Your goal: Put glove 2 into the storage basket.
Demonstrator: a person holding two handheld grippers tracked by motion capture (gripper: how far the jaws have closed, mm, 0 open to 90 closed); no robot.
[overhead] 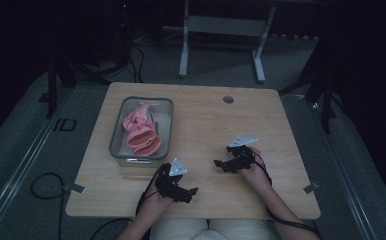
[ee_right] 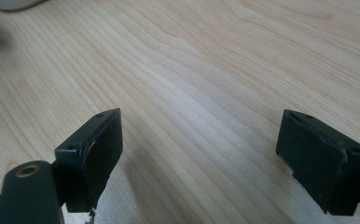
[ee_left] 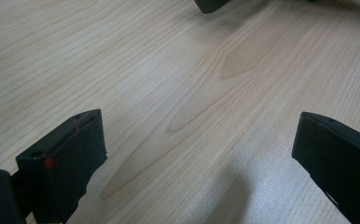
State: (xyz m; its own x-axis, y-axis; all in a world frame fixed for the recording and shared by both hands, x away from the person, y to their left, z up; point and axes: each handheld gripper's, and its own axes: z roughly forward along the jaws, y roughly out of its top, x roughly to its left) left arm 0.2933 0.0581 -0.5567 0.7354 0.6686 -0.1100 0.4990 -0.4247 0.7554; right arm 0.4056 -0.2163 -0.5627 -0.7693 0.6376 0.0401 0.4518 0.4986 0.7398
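Just now both tools rest low over the near half of the light wooden counter [overhead: 206,125], and neither one holds anything. The left hand-held gripper [overhead: 191,192] sits near the front edge, its tips turned toward the person's right, with a grey three-cornered plate on top. In the left gripper view its two black jaws stand wide apart with bare wood grain between them [ee_left: 199,154], and a dark tip of the other tool pokes in at the top edge. The right hand-held gripper [overhead: 218,163] lies a little farther back, its tips turned toward the person's left, so the two tools face each other, near one another but not touching. In the right gripper view its jaws are likewise spread wide over plain wood [ee_right: 199,149].

The nearest things are the pink fabric items [overhead: 141,131], bunched together inside a clear rectangular plastic bin [overhead: 167,125] at the left back part of the counter. The bin stands just beyond the left tool and apart from it; the right tool is well away from it. What kind of fabric pieces these are cannot be told from the high view. A small round grey grommet [overhead: 228,99] sits in the counter near its far edge.
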